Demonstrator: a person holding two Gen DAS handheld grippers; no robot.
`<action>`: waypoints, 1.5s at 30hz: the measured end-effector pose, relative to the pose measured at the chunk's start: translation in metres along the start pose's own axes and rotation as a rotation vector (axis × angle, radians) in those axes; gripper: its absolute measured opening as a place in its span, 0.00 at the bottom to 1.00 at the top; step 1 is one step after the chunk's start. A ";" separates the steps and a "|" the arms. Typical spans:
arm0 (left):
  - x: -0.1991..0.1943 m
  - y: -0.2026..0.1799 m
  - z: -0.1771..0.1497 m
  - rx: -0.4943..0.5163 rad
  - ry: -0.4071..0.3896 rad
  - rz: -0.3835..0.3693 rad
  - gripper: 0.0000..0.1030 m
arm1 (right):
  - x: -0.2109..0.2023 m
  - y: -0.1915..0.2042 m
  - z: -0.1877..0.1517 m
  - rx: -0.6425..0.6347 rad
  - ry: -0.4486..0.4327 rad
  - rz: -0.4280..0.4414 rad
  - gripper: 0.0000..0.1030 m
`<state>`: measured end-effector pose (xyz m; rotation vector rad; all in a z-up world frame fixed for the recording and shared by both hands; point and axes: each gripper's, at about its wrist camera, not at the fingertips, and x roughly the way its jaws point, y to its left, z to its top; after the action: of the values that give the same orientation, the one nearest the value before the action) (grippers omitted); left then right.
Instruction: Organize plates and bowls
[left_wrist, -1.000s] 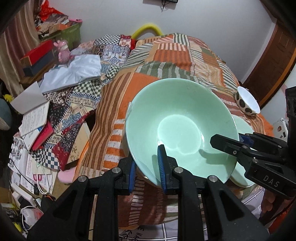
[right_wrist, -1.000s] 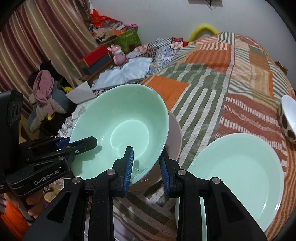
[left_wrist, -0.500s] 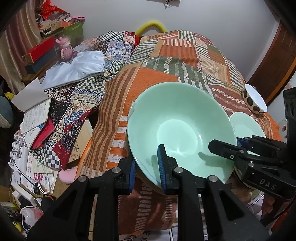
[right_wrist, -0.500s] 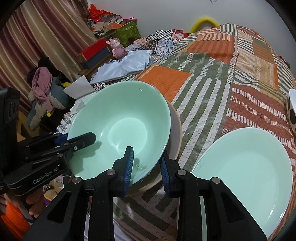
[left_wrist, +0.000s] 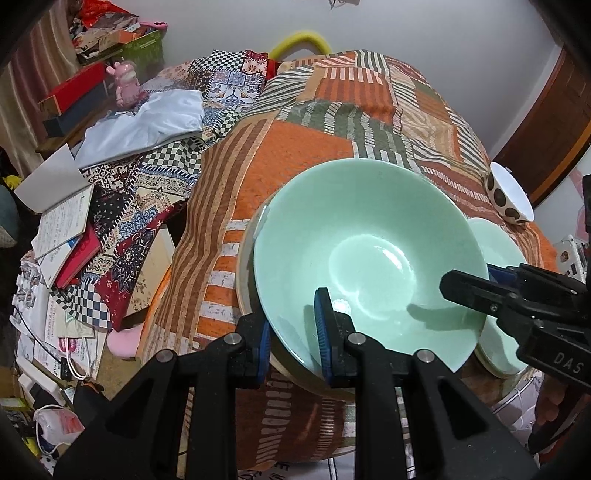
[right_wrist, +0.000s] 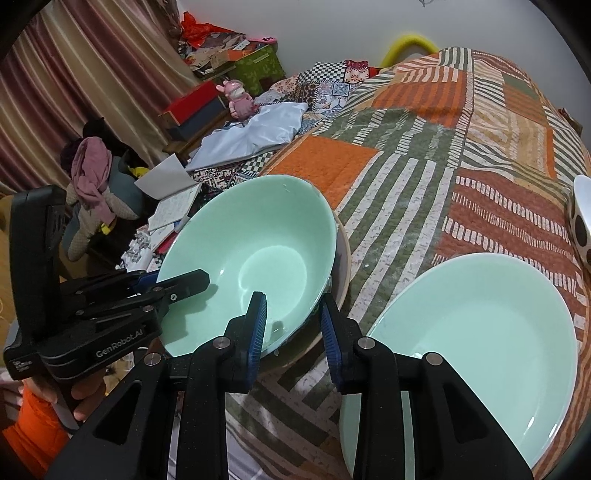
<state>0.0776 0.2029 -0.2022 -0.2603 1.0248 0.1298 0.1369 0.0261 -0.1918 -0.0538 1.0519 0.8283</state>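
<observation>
A large mint-green bowl (left_wrist: 369, 254) (right_wrist: 255, 258) is held from both sides. My left gripper (left_wrist: 291, 339) is shut on its near rim. My right gripper (right_wrist: 291, 325) is shut on the opposite rim. The bowl sits low over a beige plate (left_wrist: 245, 273) (right_wrist: 341, 273) on the patchwork bed cover; whether it touches the plate I cannot tell. A mint-green plate (right_wrist: 476, 339) (left_wrist: 498, 258) lies to the right. A white bowl with brown spots (left_wrist: 508, 197) (right_wrist: 581, 221) lies tilted further right.
The patchwork bed cover (left_wrist: 332, 110) stretches back to the wall. Left of the bed lie books and papers (left_wrist: 59, 229), a pale cloth (left_wrist: 140, 125), a pink toy (left_wrist: 125, 83) and boxes. A wooden door (left_wrist: 546, 122) stands at the right.
Both grippers have lowered the green bowl toward the beige plate, which now shows under its left edge. Both grips stay shut on the rim.
</observation>
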 end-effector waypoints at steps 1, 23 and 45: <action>0.000 -0.002 0.000 0.006 0.000 0.008 0.21 | -0.001 -0.001 0.000 0.002 -0.002 -0.001 0.27; -0.022 -0.024 0.016 0.038 -0.001 0.112 0.33 | -0.056 -0.043 -0.006 0.029 -0.125 -0.019 0.44; -0.074 -0.163 0.068 0.222 -0.238 0.020 0.53 | -0.160 -0.165 -0.019 0.160 -0.329 -0.261 0.48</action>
<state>0.1328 0.0656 -0.0806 -0.0302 0.7974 0.0625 0.1895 -0.1903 -0.1316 0.0775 0.7762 0.4942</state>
